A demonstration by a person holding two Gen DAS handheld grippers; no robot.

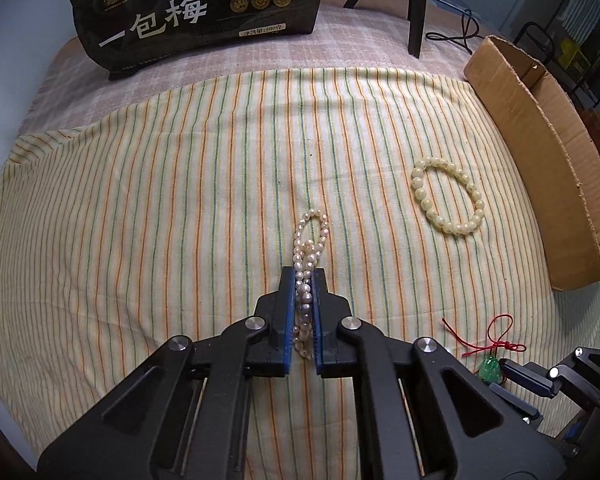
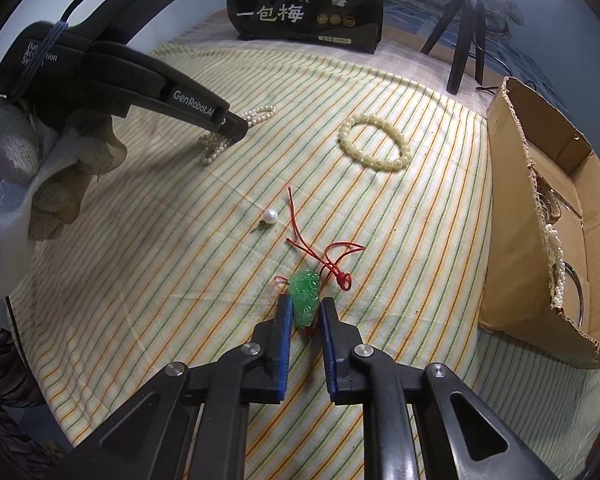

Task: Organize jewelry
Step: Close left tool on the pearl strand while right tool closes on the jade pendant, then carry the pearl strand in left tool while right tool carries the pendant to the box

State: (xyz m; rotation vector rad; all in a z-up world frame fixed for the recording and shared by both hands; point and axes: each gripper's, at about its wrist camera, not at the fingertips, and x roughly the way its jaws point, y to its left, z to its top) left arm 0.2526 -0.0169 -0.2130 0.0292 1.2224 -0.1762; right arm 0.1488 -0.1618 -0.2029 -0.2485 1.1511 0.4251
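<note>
Striped cloth [image 1: 140, 200] over bed, left gripper [image 1: 305, 280] clamped on pearls [image 1: 306, 264], right gripper [image 2: 305, 312] straddling pendant [image 2: 306, 296] without full closure, box [image 2: 540, 216] right, bag [image 1: 196, 12] far.

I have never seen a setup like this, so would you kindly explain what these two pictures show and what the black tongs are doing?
The tongs are two hand-held grippers, each worked by a person; a gloved hand shows in the right view. Each picture comes from a fisheye camera mounted on one gripper, looking along its fingers.

The left gripper is closed on a white pearl-bead strand. The right gripper straddles a green carved pendant on a red cord; its pads look close, but contact is unclear.

On the striped yellow cloth also lie a pale yellow bead bracelet and a loose white pearl. A torn cardboard box stands at the right.
</note>
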